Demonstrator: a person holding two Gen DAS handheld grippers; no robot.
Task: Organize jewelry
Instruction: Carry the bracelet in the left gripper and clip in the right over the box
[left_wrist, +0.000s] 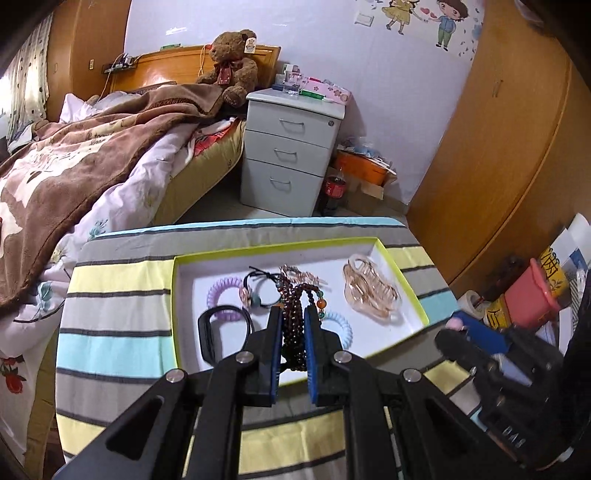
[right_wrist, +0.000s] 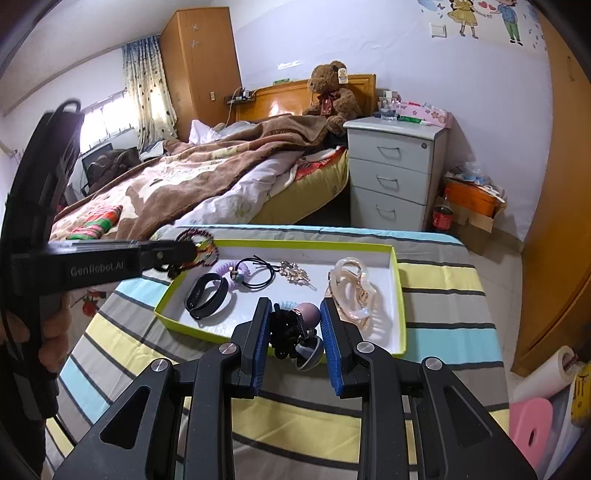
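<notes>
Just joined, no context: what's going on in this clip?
A person is sorting jewelry and hair accessories with two handheld grippers. The left gripper is shut on a dark red bead bracelet, held above the shallow tray. The right gripper holds a black hair tie with a mauve ball at the tray's near edge. A clear claw clip, black band and coil ties lie inside.

Beyond the tool, ahead and left: bed (left_wrist: 122, 155) under a brown blanket (right_wrist: 207, 173), teddy bear (left_wrist: 232, 64) against the headboard. Straight ahead: grey three-drawer cabinet (left_wrist: 291, 151), cola bottle (left_wrist: 334, 192) and orange tub (left_wrist: 364, 168) just right of it. Far right: wooden wardrobe (left_wrist: 498, 147).
</notes>
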